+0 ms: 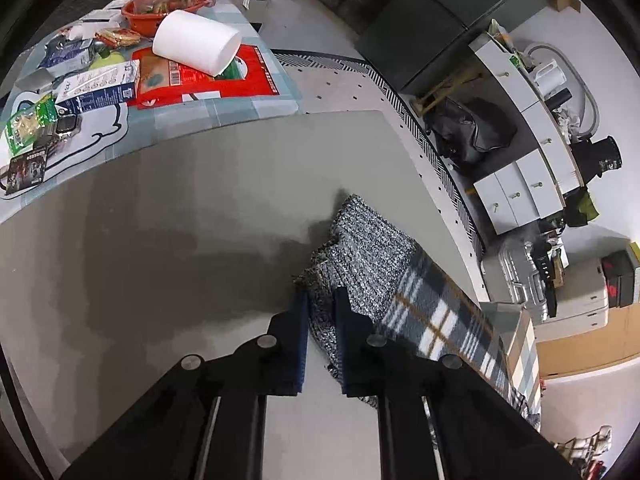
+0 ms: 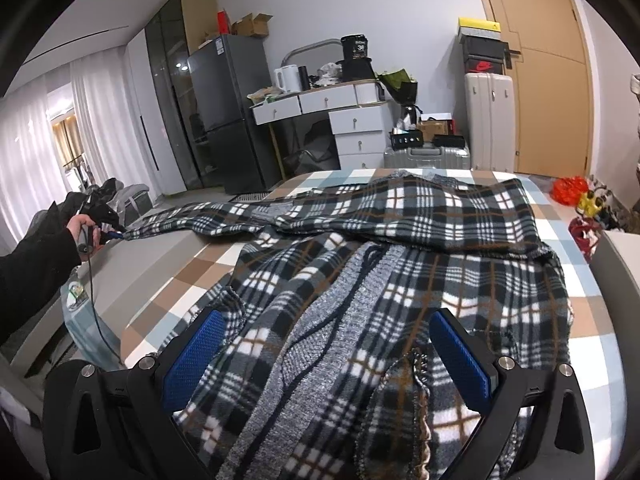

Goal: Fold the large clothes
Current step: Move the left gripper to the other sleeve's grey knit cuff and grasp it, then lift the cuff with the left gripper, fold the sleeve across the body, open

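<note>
Your plaid garment [image 2: 420,240] looks like soft, fuzzy fleece with a coarse grey ribbed-knit cuff [image 1: 360,248]. The grey tabletop [image 1: 160,220] seems matt, perhaps laminate; gripper pads [image 2: 196,360] are textured blue rubber.

From my remote seat I see a white-walled room with a tan wooden door [image 2: 552,80] on the right. A dark fridge [image 2: 228,108] stands beside a white dresser [image 2: 352,120] with drawers (a white kettle [image 2: 289,78] sits on top). Sheer white curtains [image 2: 92,120] glow with daylight on the left. Two pale suitcases [image 2: 490,120] wait near the door.
</note>
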`<action>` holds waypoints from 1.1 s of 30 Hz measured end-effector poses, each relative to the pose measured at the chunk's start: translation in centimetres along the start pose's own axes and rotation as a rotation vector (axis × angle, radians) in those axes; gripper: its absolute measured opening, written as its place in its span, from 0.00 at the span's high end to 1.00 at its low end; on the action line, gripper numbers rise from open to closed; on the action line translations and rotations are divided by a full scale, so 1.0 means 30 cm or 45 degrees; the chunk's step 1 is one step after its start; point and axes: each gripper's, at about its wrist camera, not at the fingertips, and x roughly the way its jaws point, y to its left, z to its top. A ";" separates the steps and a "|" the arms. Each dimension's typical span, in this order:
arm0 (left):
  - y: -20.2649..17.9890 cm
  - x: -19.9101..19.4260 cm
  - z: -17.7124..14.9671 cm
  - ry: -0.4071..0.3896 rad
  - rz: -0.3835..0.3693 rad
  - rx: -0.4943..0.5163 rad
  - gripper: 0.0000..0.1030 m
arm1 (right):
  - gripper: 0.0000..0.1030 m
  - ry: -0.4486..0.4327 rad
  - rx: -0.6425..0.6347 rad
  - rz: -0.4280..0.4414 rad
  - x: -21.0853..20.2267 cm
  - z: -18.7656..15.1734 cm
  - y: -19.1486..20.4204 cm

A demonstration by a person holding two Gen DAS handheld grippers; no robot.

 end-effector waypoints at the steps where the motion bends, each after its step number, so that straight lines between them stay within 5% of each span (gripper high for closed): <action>1: -0.002 0.000 -0.001 -0.006 0.001 -0.003 0.95 | 0.00 0.002 0.002 0.002 0.001 0.000 -0.001; 18: -0.167 -0.075 0.009 -0.120 -0.080 0.201 0.97 | 0.00 -0.024 0.025 0.070 -0.043 0.017 0.001; 20: -0.194 -0.064 0.003 -0.101 -0.172 0.311 0.97 | 0.00 -0.031 0.022 0.076 -0.049 0.018 0.003; 22: -0.214 -0.049 -0.014 -0.136 -0.078 0.432 0.97 | 0.00 -0.033 0.023 0.093 -0.053 0.019 0.003; 25: -0.168 -0.010 -0.003 -0.071 -0.150 0.367 0.97 | 0.00 -0.039 0.021 0.104 -0.058 0.016 0.004; 33: -0.090 0.064 0.034 -0.066 -0.079 0.316 0.96 | 0.00 -0.028 0.027 0.112 -0.044 0.012 0.003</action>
